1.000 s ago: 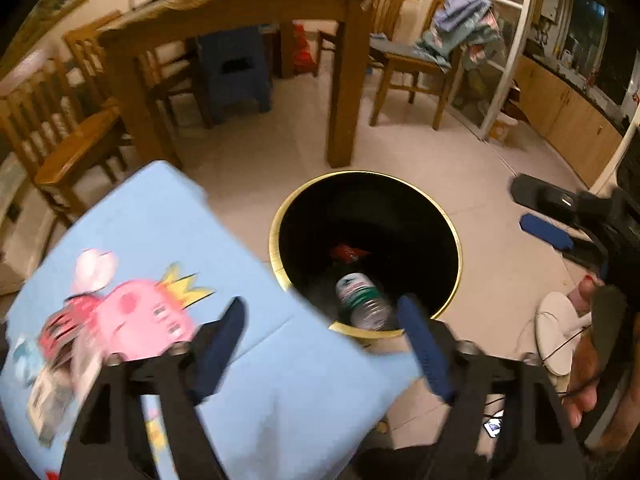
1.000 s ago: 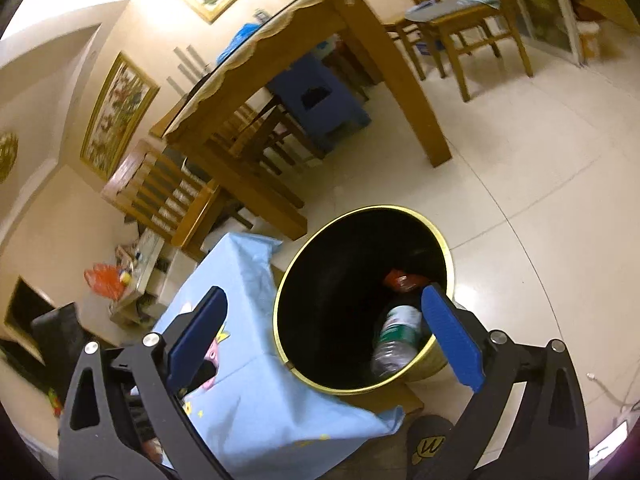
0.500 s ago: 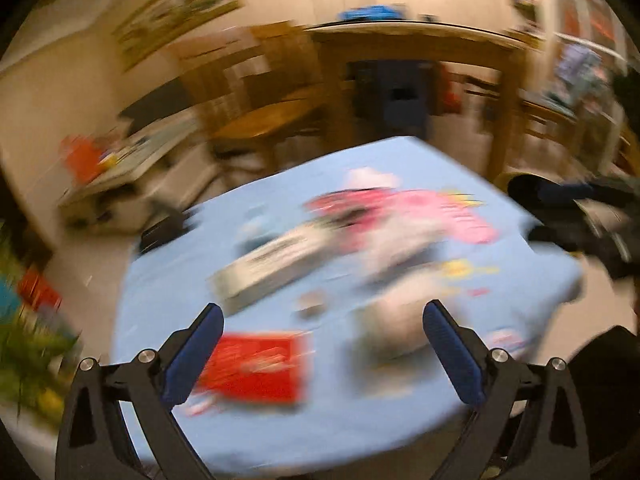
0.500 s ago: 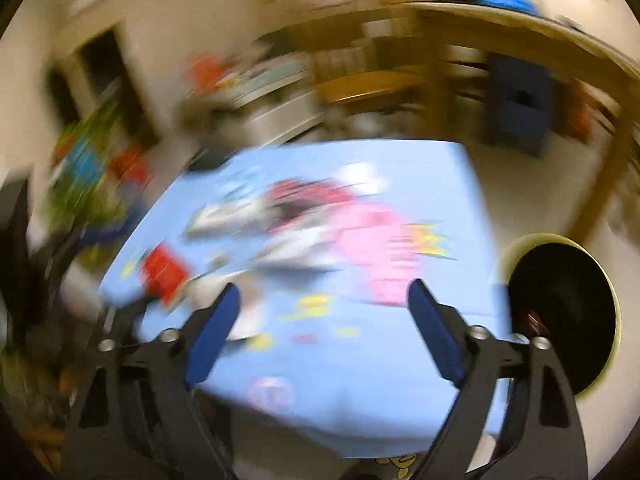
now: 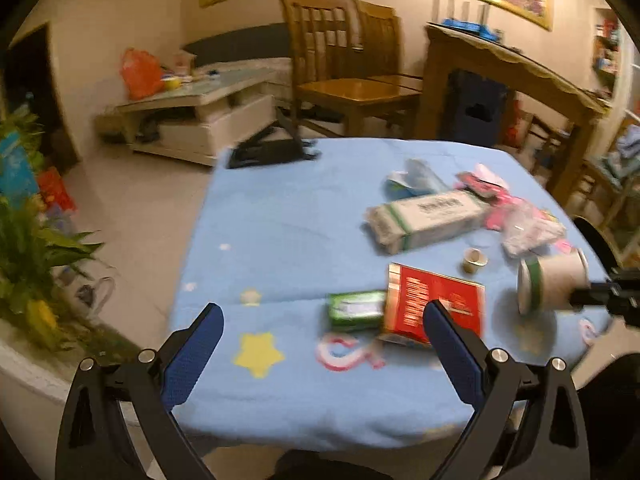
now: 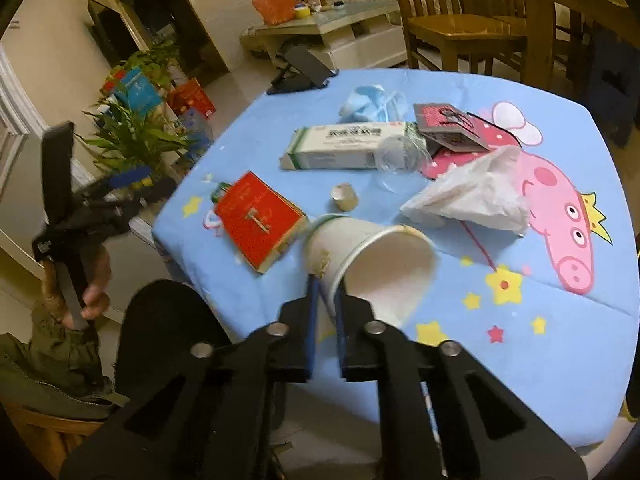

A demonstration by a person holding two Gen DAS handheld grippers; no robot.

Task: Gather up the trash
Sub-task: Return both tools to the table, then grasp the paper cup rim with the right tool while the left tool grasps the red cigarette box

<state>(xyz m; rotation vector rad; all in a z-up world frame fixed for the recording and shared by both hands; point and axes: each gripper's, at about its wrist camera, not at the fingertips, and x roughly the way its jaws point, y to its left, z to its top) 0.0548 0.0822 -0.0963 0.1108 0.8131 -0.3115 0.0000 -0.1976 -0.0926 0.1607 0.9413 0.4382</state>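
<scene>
Trash lies on a table under a blue cartoon cloth (image 6: pixel 520 340). My right gripper (image 6: pixel 326 286) is shut on the wall of a white paper cup (image 6: pixel 372 256), which lies tilted with its mouth toward me; the left wrist view shows the same cup (image 5: pixel 556 284) at the right. Around it are a red box (image 6: pixel 256 220), a white-and-green carton (image 6: pixel 340 148), a small cap (image 6: pixel 344 197), a white crumpled bag (image 6: pixel 472 196) and a blue mask (image 6: pixel 372 100). My left gripper (image 5: pixel 322 312) hangs open over the near edge, above a green packet (image 5: pixel 354 310) and the red box (image 5: pixel 436 304).
A black phone stand (image 5: pixel 272 148) sits at the table's far edge. Wooden chairs (image 5: pixel 352 88) and a wooden dining table (image 5: pixel 512 64) stand behind. A potted plant (image 5: pixel 36 240) is at the left, with a low white table (image 5: pixel 200 100) beyond it.
Both views swung from the black bin on the floor to the table. My right gripper went from open to shut on the paper cup. The left stayed open.
</scene>
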